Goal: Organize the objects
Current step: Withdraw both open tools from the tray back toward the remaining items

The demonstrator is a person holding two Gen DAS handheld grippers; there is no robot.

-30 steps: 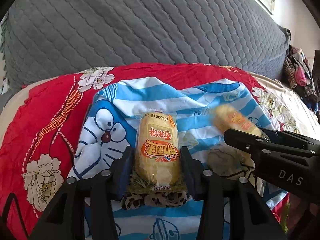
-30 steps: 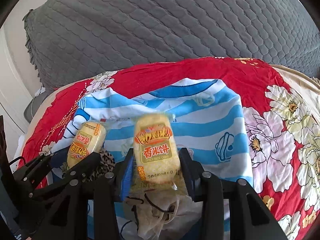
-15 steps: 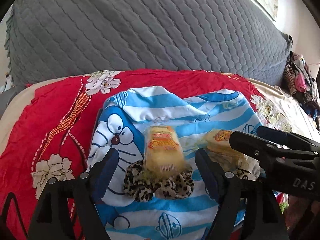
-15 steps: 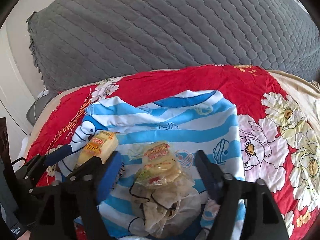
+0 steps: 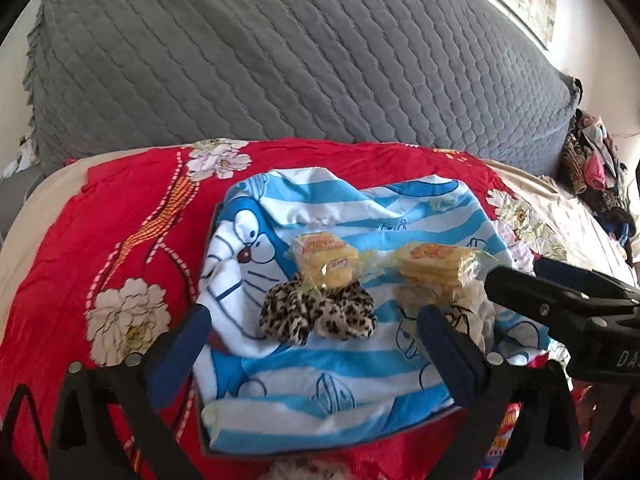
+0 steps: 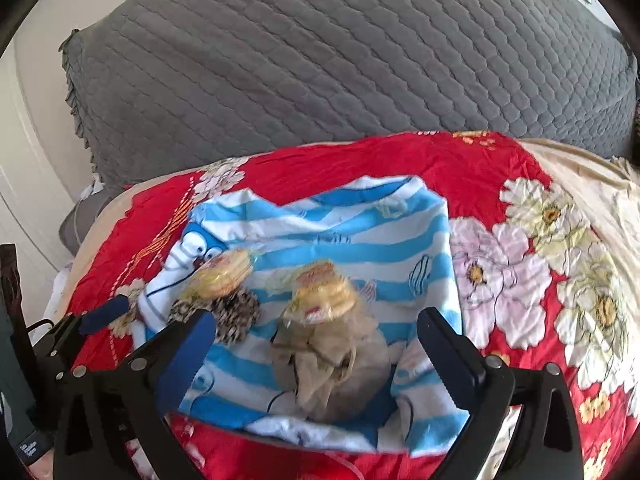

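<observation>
- Against the frames a second back, we note both grippers have let go: the left gripper (image 5: 312, 344) and the right gripper (image 6: 316, 342) were each clamped on a snack pack, and now both stand with fingers wide apart, holding nothing, drawn back from the packs.
- The left rice cake pack (image 5: 324, 262) now rests on the leopard-print scrunchie (image 5: 316, 314), near the cartoon cat face toward the left edge of the blue-striped cloth (image 5: 360, 368).
- The right rice cake pack (image 5: 436, 266) sits on the beige mesh pouch (image 6: 332, 364), just beside the first, nearer the cloth's right edge.
- Writing: orange-red label panels show on both packs; the characters are too blurred for us to read now. "DA" is legible on the right gripper's body in the left wrist view.
- Packs are clear wrap over pale yellow cakes, lying tilted.
- The cloth lies on a red floral bedspread (image 5: 120, 240), with a grey quilted headboard (image 5: 280, 60) behind.
</observation>
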